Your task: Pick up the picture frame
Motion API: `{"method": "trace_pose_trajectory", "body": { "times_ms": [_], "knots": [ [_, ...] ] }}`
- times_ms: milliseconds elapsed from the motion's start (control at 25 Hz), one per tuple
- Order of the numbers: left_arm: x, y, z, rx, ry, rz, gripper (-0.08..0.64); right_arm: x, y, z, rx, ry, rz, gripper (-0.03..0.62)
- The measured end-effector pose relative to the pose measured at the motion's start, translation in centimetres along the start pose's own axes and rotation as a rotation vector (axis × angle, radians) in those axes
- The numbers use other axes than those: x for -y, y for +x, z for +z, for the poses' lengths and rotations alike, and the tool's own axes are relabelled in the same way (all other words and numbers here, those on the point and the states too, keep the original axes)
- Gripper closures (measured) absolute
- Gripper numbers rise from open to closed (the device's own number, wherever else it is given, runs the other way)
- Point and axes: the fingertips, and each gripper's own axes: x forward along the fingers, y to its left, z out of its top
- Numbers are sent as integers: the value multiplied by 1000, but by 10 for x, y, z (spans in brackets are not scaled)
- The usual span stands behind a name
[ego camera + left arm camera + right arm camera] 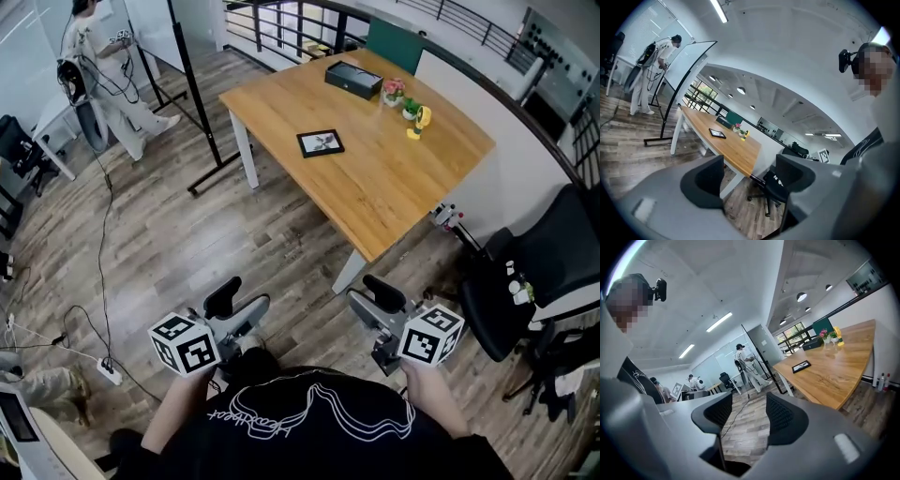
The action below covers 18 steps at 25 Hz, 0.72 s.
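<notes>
The picture frame (321,142), small with a black border, lies flat near the middle of the wooden table (403,202), far ahead of both grippers. It also shows small in the left gripper view as the frame (717,133) and in the right gripper view as the frame (800,366). My left gripper (239,302) and right gripper (371,302) are held low in front of the person's body, over the wooden floor and short of the table's near corner. The left gripper (750,173) is open and holds nothing. The right gripper (749,411) is likewise open and holds nothing.
On the table's far end are a black box (353,79), small potted flowers (394,91) and a yellow figure (422,117). A black office chair (544,272) stands right of the table. A whiteboard stand (192,94), a person (103,66) and floor cables with a power strip (110,373) are at left.
</notes>
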Motion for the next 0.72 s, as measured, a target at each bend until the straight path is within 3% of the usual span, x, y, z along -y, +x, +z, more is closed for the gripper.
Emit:
{"method": "trace_pose_trajectory", "body": {
  "times_ms": [280,480,720],
  "knots": [
    [-75,62,37,-69,-21,-82,224,57,73,32,30,36,-105,359],
    [-142,114,103,-118,-2,-139,224,95,146,71,50,74,-189,360],
    [-226,175,163,-237,17,-200,224,155,236,101,47,138,-325,360]
  ]
}}
